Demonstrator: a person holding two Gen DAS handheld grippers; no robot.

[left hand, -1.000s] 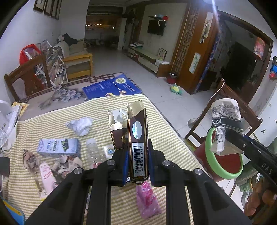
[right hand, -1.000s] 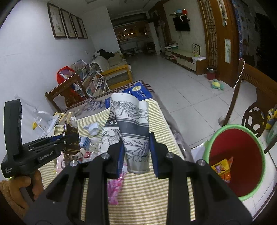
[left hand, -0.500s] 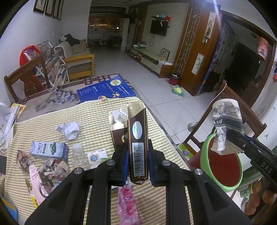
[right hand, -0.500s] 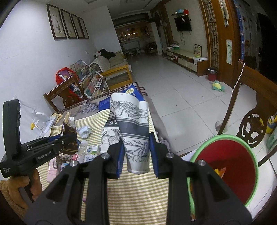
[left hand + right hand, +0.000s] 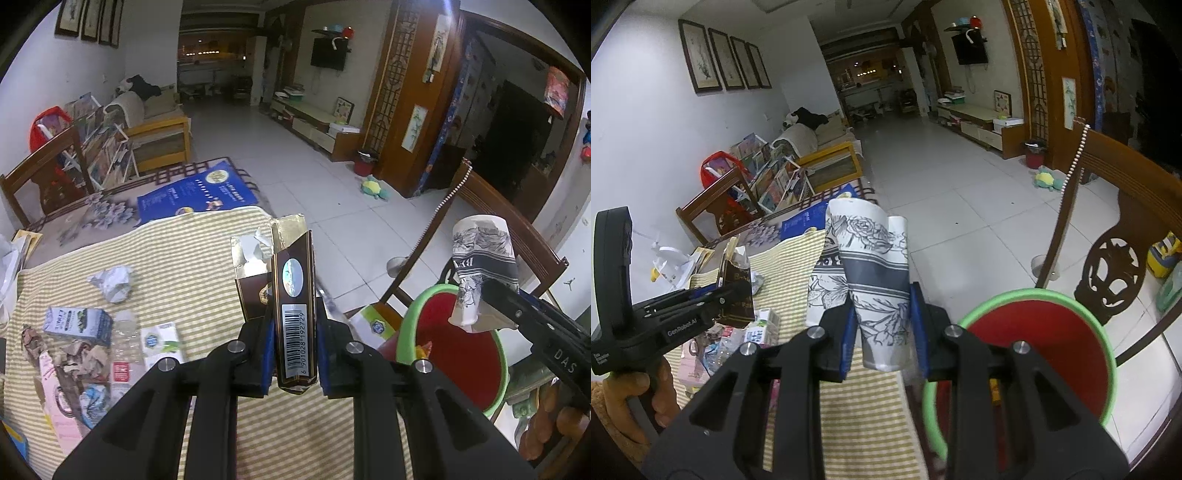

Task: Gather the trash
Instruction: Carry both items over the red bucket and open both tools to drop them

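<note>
My left gripper (image 5: 294,363) is shut on a torn dark brown carton (image 5: 293,295) with a barcode, held upright over the table's right part. My right gripper (image 5: 882,332) is shut on a crushed paper cup (image 5: 873,266) with a black flower print. In the left wrist view that paper cup (image 5: 480,258) hangs just above the near rim of a red bin with a green rim (image 5: 458,354). The same red bin (image 5: 1041,354) stands lower right of the cup in the right wrist view. More trash lies on the striped tablecloth (image 5: 177,258): a crumpled paper ball (image 5: 112,282), a milk box (image 5: 77,321), a clear bottle (image 5: 123,332).
A wooden chair (image 5: 1115,236) stands behind the bin, and another wooden chair (image 5: 40,177) at the table's far left. A blue poster (image 5: 197,194) lies past the table's far edge. A person's hand (image 5: 635,391) grips the left gripper's handle. Tiled floor stretches beyond.
Both grippers have moved right toward the bin, each keeping its load. The bin has grown larger in both views and the table trash has slid left.
</note>
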